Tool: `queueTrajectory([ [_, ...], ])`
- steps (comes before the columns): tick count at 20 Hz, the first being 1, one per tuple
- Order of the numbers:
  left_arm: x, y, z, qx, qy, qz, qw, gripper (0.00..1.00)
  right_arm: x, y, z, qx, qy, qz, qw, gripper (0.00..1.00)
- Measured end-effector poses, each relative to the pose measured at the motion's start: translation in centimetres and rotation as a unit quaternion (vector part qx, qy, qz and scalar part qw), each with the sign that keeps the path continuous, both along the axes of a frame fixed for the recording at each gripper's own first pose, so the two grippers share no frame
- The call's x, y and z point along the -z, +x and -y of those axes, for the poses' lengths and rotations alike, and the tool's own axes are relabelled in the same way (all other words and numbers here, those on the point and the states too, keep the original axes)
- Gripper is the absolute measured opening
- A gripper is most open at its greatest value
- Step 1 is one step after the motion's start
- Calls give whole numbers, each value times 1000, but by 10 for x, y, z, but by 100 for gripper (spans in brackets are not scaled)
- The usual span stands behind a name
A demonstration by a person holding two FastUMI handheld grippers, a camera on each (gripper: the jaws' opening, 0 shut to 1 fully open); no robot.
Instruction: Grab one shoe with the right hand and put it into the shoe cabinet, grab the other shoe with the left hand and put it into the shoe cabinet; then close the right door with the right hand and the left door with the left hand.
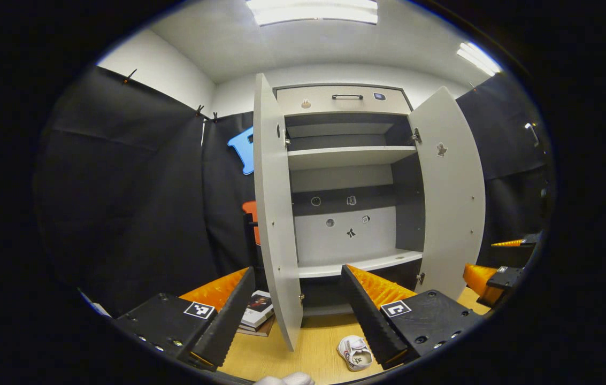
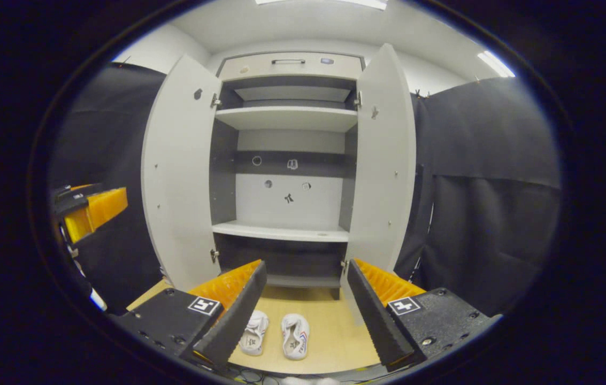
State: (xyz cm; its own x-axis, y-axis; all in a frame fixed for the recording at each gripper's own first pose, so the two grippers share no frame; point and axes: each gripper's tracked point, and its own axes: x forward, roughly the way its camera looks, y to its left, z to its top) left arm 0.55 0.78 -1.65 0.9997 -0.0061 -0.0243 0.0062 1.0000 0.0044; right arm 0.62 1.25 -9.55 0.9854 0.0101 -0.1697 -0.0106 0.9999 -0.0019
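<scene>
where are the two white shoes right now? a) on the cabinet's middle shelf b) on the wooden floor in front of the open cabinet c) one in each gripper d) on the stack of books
b: the pair of small white shoes lies side by side on the light wooden floor before the open grey two-door shoe cabinet, whose visible shelves are bare.

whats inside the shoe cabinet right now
The shoe cabinet has both doors open; its shelves are bare, with small stickers on the back panel. Both shoes sit on the floor in front. The drawer on top is shut, contents hidden.
</scene>
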Motion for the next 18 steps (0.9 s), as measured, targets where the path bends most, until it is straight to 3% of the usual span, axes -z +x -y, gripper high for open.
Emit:
queueTrajectory([
  [4,11,5,1,4,8,-11,1000,97,86,-2,-12,-16,14,-76,997,99],
  [7,22,6,3,5,7,-22,1000,96,169,-6,-27,-31,67,-173,982,96],
  [8,25,8,2,1,8,-25,1000,96,190,-6,-30,-35,78,-192,978,87],
  [9,28,9,-1,-4,10,-29,1000,96,211,-5,-33,-36,81,-211,974,93],
  [11,31,9,-4,-14,14,-36,999,96,246,-3,-38,-43,73,-240,967,92],
  [14,30,10,-5,-22,19,-37,999,96,282,12,-52,-57,77,-271,958,91],
  [18,30,10,-7,-33,23,-38,998,96,310,43,-58,-56,79,-284,954,88],
])
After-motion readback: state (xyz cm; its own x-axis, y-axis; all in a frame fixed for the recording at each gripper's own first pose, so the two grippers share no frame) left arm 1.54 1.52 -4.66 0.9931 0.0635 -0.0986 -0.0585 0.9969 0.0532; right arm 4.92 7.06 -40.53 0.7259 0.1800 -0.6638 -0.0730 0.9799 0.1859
